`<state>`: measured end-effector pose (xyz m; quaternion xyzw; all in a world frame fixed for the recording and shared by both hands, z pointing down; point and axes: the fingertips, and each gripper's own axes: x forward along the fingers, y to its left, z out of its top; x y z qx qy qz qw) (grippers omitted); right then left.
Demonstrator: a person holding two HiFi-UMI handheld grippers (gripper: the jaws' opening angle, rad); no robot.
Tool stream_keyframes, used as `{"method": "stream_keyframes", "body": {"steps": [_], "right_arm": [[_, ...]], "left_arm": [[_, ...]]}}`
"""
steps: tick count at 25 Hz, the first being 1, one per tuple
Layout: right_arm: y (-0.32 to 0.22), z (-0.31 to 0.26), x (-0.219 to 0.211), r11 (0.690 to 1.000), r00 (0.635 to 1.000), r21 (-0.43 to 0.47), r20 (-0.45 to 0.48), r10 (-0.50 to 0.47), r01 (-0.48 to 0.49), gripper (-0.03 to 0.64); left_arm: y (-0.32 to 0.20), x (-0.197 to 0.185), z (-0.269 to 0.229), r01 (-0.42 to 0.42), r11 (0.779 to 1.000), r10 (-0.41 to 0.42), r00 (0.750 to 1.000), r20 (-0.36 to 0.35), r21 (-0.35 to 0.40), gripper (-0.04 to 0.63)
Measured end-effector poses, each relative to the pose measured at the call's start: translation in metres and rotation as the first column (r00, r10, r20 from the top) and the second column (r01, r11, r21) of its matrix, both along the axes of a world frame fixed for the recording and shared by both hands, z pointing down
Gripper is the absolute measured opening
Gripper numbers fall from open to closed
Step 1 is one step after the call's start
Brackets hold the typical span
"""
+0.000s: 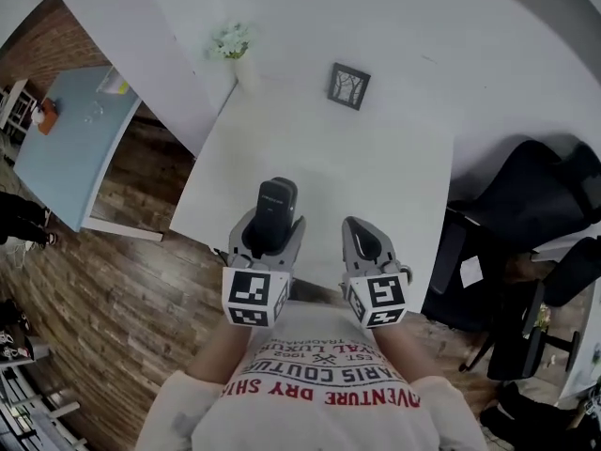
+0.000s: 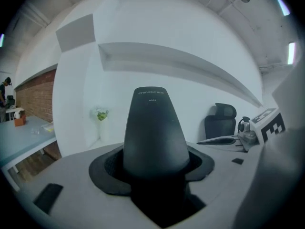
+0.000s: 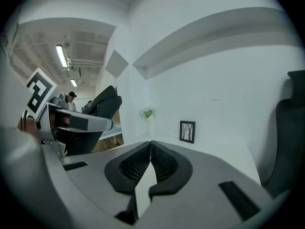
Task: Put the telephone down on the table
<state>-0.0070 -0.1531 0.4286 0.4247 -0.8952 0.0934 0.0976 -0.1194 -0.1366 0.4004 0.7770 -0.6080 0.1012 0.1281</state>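
Evidently, the dark grey plastic telephone handset point(image 2: 155, 132) sat clamped upright in the fingers of the left gripper point(image 1: 269, 241), over the white rectangular surface point(image 1: 357, 167) and not yet set down. The right gripper point(image 3: 150, 146) was clenched and empty.

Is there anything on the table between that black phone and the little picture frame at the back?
Nothing. The head view shows only bare white table between the telephone and the picture frame.

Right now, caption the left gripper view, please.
Left claw grips the black telephone; flower vase and office chair beyond.
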Motion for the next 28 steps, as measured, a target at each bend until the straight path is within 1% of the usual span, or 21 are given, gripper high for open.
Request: {"method": "stream_keyframes", "body": {"steps": [5, 9, 14, 20, 25, 28], "right_arm": [[-0.031, -0.002, -0.025, 0.994, 0.994, -0.003, -0.005, 0.107, -0.107, 0.025], [-0.052, -0.005, -0.041, 0.982, 0.982, -0.005, -0.014, 0.189, -0.189, 0.025], [-0.067, 0.000, -0.052, 0.967, 0.966, -0.015, -0.042, 0.254, -0.254, 0.025], [-0.079, 0.013, -0.050, 0.956, 0.955, -0.034, -0.078, 0.287, -0.291, 0.025], [-0.088, 0.025, -0.037, 0.957, 0.956, -0.053, -0.094, 0.280, -0.285, 0.025], [-0.092, 0.036, -0.028, 0.957, 0.957, -0.081, -0.099, 0.272, -0.280, 0.025]], "left_arm": [[-0.046, -0.023, -0.003, -0.117, 0.993, 0.117, 0.993, 0.002, -0.005, 0.290], [-0.074, -0.039, -0.003, -0.198, 0.980, 0.198, 0.980, -0.008, -0.012, 0.290], [-0.095, -0.053, 0.013, -0.260, 0.964, 0.258, 0.966, -0.033, -0.051, 0.290], [-0.111, -0.054, 0.034, -0.279, 0.955, 0.272, 0.960, -0.071, -0.102, 0.290], [-0.121, -0.041, 0.057, -0.273, 0.949, 0.265, 0.962, -0.069, -0.158, 0.290], [-0.126, -0.033, 0.077, -0.260, 0.943, 0.249, 0.965, -0.079, -0.209, 0.290]]}}
